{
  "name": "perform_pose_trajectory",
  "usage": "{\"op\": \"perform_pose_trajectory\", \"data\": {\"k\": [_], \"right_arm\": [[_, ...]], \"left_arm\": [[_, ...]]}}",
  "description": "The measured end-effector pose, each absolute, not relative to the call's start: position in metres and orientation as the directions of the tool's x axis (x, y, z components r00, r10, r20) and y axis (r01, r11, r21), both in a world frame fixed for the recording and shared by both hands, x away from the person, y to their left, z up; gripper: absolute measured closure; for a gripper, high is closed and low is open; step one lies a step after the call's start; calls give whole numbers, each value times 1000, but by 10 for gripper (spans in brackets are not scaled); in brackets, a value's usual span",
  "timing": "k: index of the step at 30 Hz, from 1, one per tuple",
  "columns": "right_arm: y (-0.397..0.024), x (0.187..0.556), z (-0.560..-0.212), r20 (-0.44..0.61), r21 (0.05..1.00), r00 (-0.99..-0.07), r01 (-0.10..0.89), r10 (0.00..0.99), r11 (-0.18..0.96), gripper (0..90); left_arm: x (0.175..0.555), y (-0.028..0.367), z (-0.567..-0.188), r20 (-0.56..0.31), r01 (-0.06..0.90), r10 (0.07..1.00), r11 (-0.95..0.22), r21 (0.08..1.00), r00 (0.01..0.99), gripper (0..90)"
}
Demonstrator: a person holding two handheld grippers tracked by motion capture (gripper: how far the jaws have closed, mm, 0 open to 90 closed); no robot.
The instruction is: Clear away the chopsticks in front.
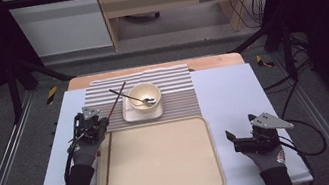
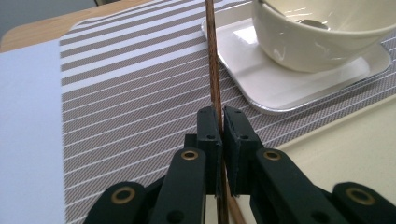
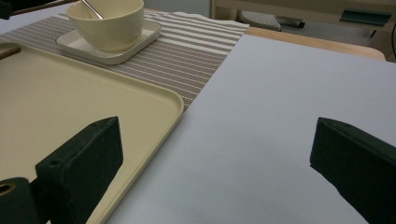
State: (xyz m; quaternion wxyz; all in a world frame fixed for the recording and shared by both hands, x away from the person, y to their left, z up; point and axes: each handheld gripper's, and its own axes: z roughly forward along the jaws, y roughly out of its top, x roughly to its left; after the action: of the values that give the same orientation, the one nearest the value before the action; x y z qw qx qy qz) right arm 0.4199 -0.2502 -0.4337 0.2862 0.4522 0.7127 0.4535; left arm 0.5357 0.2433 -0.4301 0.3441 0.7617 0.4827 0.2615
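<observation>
A thin brown chopstick (image 2: 214,70) is clamped between the jaws of my left gripper (image 2: 221,122), pinched near its lower part so that most of its length runs up and away from the jaws, slanting over the striped placemat (image 2: 135,102). In the high view the same chopstick (image 1: 117,100) rises from my left gripper (image 1: 98,125) toward the far side of the mat. Just beyond and to the side of these jaws sits a cream bowl (image 2: 322,32) on a square white saucer (image 2: 280,79), with a metal spoon (image 1: 139,99) resting in the bowl. A second chopstick (image 1: 108,165) lies along the left inner edge of the beige tray (image 1: 213,155), close below my left hand (image 1: 82,152). My right gripper (image 1: 244,139) rests well apart, on the pale blue table cover (image 1: 233,91) to the right of the tray, its jaws spread wide with nothing between them. Looking along those right jaws, the tray's corner (image 3: 159,100) is just ahead to one side, with the bowl (image 3: 107,21) farther off.
</observation>
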Motion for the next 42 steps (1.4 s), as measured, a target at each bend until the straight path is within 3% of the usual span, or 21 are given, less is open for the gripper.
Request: {"op": "perform_pose_trajectory", "data": {"k": [24,42], "right_arm": [[-250,417,-433,8,909,-430,380,903,173,28],[-249,417,-434,5,908,-434,379,901,177,28]], "left_arm": [[480,271,-428,80,566,936,-274,777,343,849],[419,267,-430,62,581,949,-240,778,308,849]]}}
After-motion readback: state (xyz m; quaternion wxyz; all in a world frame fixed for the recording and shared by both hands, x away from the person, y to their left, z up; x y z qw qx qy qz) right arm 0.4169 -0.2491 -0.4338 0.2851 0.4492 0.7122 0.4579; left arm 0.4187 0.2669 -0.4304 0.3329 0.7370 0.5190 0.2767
